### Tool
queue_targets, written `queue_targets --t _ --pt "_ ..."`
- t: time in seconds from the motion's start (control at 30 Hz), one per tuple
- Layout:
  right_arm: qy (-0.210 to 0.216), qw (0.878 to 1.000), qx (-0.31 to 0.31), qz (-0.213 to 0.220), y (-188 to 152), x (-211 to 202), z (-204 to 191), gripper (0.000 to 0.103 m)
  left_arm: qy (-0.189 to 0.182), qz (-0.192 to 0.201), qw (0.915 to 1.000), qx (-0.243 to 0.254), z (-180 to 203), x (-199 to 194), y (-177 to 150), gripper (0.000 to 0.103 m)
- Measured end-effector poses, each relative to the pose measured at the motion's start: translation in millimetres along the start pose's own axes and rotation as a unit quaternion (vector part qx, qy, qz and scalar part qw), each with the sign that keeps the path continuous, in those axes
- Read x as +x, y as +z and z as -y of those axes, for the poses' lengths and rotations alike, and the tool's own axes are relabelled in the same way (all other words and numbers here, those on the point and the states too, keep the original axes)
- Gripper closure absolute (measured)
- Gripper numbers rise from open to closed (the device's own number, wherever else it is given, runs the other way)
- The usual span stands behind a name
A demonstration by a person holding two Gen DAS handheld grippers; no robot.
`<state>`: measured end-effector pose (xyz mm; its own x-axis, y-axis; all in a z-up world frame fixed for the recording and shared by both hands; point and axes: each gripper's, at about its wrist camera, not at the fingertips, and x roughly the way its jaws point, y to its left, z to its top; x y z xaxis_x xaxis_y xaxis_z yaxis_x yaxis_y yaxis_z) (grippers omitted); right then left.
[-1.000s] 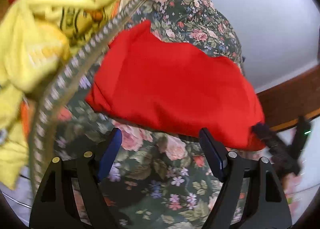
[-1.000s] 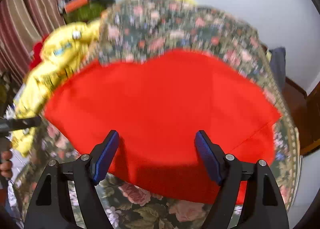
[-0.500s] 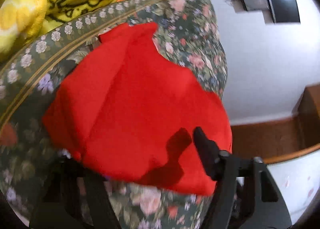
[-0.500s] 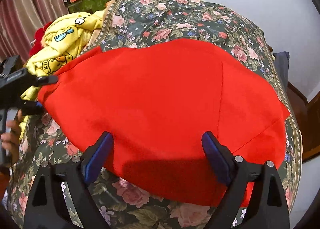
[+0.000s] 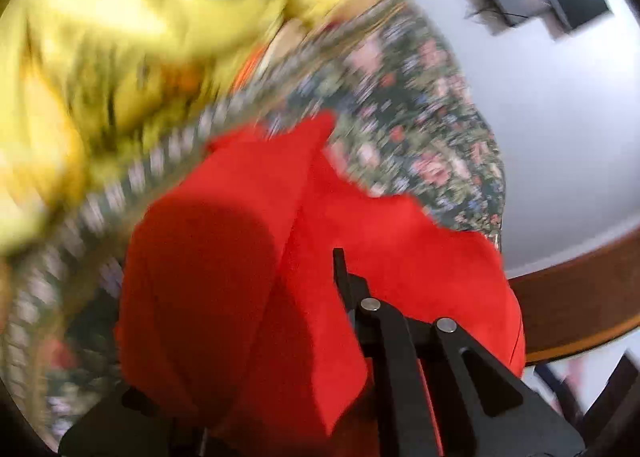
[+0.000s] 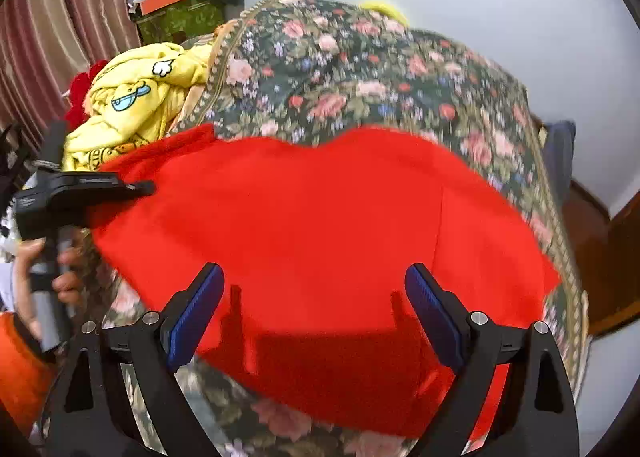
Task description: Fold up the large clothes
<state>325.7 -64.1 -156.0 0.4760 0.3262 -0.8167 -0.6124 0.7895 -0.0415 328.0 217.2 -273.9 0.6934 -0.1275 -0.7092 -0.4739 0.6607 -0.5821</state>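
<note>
Floral bedspread [image 5: 420,129] fills the blurred left wrist view; red garment [image 5: 224,269] drapes over the left gripper [image 5: 320,337], hiding one finger, so whether it pinches is unclear. From the right wrist, the garment [image 6: 320,225] lies spread, right gripper [image 6: 316,313] fingers apart above its near edge; yellow clothes [image 6: 132,105] sit far left.

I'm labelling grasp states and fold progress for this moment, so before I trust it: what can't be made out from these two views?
- Left wrist view: the left hand-held gripper has its left finger buried under the red cloth garment, so its grip is unclear.
- Left wrist view: the crumpled yellow cartoon-print garment is motion-blurred.
- Right wrist view: the red garment's near hem is hidden behind the open right hand-held gripper.
</note>
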Motion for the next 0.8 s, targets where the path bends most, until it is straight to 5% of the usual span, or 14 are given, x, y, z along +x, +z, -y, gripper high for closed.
queue_targets --t 0.2,0.47,0.6,0.8 --pt "0.024 0.998 -0.051 -0.034 8.5 34.5 -32.6 0.013 0.011 0.093 0.9925 0.079 31.8 -69.1 13.3 0.095" --pt "0.097 0.991 -0.066 -0.060 -7.3 47.2 -61.3 0.013 0.023 0.094 0.9868 0.130 69.3 -79.4 10.4 0.095" --pt "0.112 0.993 -0.008 -0.024 -11.9 9.6 -24.4 0.013 0.011 0.095 0.9796 0.177 113.4 -80.2 -2.1 0.095" --pt "0.029 0.997 0.063 0.028 -37.6 -50.1 55.4 0.013 -0.042 0.067 0.9663 0.245 206.2 -66.0 -36.8 0.096"
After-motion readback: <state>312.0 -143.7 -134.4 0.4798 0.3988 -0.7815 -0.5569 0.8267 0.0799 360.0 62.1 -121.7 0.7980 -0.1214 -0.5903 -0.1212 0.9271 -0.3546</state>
